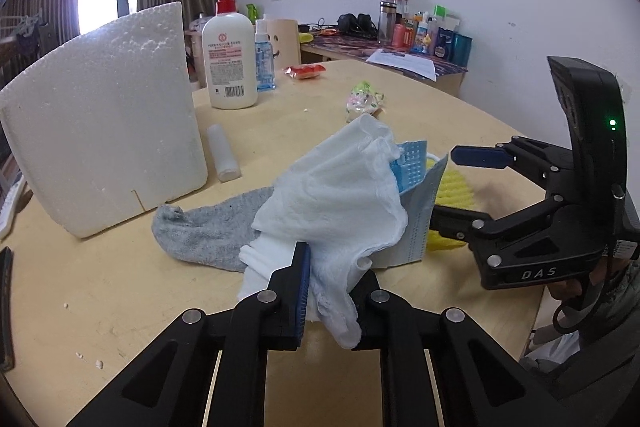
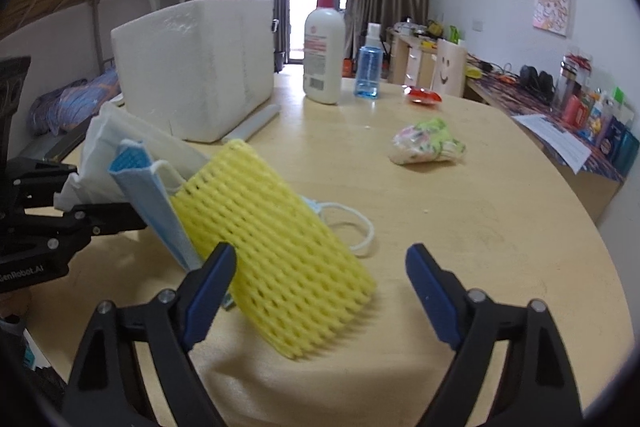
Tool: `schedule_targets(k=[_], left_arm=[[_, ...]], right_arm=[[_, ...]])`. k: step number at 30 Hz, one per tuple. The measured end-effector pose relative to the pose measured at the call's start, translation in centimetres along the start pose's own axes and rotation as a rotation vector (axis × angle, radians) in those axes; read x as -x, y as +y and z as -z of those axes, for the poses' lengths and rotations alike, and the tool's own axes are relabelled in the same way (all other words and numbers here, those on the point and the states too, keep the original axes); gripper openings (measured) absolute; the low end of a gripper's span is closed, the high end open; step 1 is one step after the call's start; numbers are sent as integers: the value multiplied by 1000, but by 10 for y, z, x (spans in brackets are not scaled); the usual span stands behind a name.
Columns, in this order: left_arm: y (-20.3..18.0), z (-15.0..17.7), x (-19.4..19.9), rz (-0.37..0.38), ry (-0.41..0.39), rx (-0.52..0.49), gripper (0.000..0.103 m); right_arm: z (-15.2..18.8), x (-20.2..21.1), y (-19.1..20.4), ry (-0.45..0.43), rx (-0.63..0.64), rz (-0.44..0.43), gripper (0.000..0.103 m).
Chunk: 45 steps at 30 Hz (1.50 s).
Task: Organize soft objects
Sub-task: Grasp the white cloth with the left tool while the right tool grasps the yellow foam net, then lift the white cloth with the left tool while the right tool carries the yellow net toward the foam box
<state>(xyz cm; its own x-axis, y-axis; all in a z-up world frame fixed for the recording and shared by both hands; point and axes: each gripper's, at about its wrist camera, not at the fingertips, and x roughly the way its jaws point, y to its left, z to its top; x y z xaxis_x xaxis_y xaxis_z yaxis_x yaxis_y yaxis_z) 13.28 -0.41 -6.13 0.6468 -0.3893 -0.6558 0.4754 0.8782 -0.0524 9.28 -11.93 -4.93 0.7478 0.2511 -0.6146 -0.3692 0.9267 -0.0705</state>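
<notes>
My left gripper [image 1: 336,275] is shut on a crumpled white cloth [image 1: 332,195], which bunches up between its pads. Under the cloth lies a grey sock [image 1: 204,235]. A blue face mask [image 1: 416,227] and a blue foam mesh [image 1: 408,163] lean against the cloth's right side. My right gripper [image 2: 320,247] stands open around a yellow foam net [image 2: 280,251], which tilts up against the face mask [image 2: 160,203]. Its left pad is close to the net's edge and its right pad is well clear. In the left wrist view the right gripper [image 1: 460,191] straddles the yellow net [image 1: 456,187].
A white styrofoam box [image 1: 104,131] stands at the left, with a white tube [image 1: 223,153] beside it. Behind are a lotion bottle [image 1: 230,63], a blue spray bottle [image 1: 265,59] and a red packet [image 1: 304,71]. A floral pouch [image 2: 428,143] lies mid-table. The round table edge [image 2: 580,211] curves right.
</notes>
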Motion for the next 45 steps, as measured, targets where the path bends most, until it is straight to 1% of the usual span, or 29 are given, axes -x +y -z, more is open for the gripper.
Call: schedule_targets(k=[3, 5, 6, 8, 9, 10, 11, 12, 14, 16, 19, 25, 29, 33, 38, 42, 45], left_arm=[[2, 1, 0, 4, 3, 11, 15], [3, 1, 0, -1, 0, 20, 15], [4, 0, 0, 0, 1, 21, 15], [3, 1, 0, 7, 2, 19, 15], [3, 1, 0, 8, 1, 16, 15], [3, 2, 0, 9, -1, 14, 15], [3, 2, 1, 10, -3, 14, 15], [3, 2, 1, 13, -6, 16, 15], [5, 2, 2, 21, -10, 25, 15], [7, 2, 4, 28, -15, 34, 15], [8, 3, 10, 41, -28, 46, 7], [0, 2, 32, 25, -92, 52, 6], [-5, 1, 48, 13, -132, 59, 6], [-9, 2, 64, -19, -171, 64, 6], [-14, 4, 93, -77, -248, 79, 6], [-23, 5, 117, -131, -319, 71, 6], [-30, 6, 139, -177, -376, 68, 6]], right_arm=[[-1, -5, 3, 37, 9, -17, 86], [0, -7, 6, 57, 14, -44, 72], [2, -7, 7, 70, 19, -56, 68], [4, -8, 10, 86, 20, -67, 54], [5, -9, 11, 93, 17, -71, 51], [7, -8, 11, 94, 15, -74, 46], [7, -7, 11, 93, 14, -76, 38], [8, -5, 12, 88, 12, -80, 35], [7, -1, 11, 80, 6, -83, 19], [6, 4, 9, 66, -4, -82, 14], [3, 15, 4, 24, -18, -63, 12], [1, 36, -6, -48, -44, -45, 12], [-1, 50, -10, -112, -55, -39, 12], [-2, 61, -11, -154, -55, -29, 12], [-5, 75, -10, -197, -59, -21, 12], [-9, 93, -3, -266, -41, -17, 12], [-11, 103, 0, -301, -37, -33, 12]])
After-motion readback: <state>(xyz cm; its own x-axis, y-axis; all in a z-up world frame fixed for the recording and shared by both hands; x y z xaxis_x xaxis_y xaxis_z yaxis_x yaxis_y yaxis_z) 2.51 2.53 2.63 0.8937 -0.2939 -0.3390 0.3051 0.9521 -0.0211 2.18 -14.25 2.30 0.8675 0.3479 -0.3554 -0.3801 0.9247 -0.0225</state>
